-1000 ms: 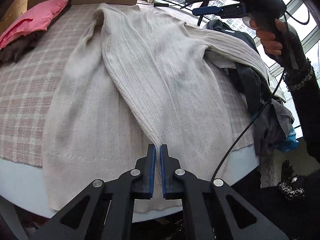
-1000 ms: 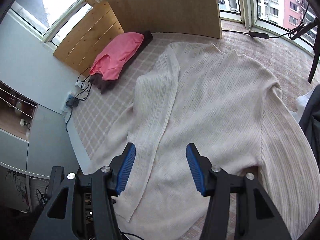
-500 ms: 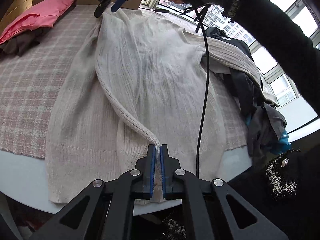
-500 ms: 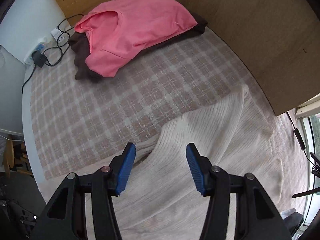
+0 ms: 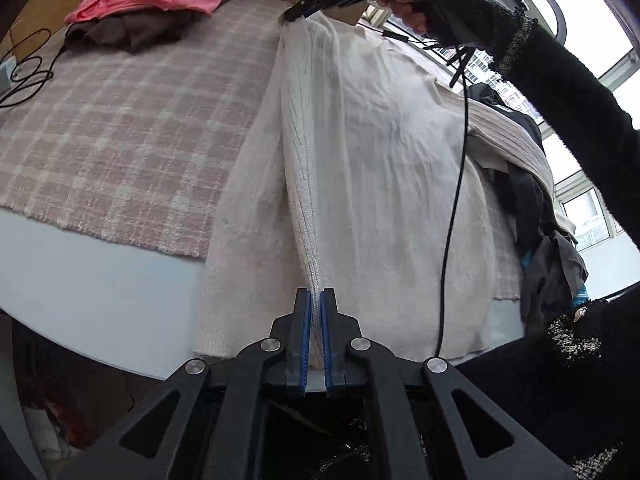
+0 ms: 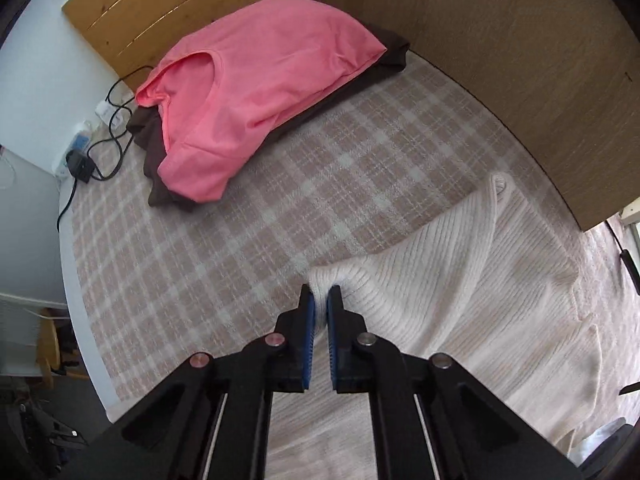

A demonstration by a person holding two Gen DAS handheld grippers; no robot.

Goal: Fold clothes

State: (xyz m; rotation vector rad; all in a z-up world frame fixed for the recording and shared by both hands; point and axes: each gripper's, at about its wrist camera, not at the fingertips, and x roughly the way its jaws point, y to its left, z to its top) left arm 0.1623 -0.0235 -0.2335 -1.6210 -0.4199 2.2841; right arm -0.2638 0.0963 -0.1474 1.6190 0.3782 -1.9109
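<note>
A cream ribbed knit cardigan (image 5: pixel 380 152) lies spread on the plaid-covered table. My left gripper (image 5: pixel 314 300) is shut on the ribbed front edge at the hem, near the table's front edge. My right gripper (image 6: pixel 321 298) is shut on a fold of the same cardigan (image 6: pixel 472 280) at its upper edge near the shoulder. In the left wrist view the right gripper (image 5: pixel 298 14) pinches the far top of that edge, which stretches taut between the two grippers.
Folded pink (image 6: pixel 256 80) and brown clothes are stacked at the back left of the pink plaid cloth (image 6: pixel 224 248). A pile of dark clothes (image 5: pixel 548 240) lies at the right. A wooden board (image 6: pixel 500 60) stands behind. Cables and a power strip (image 6: pixel 84 148) lie far left.
My right gripper moved to the cardigan's upper edge and shut on it. My left gripper stayed shut on the hem edge, and the edge between them pulled straight.
</note>
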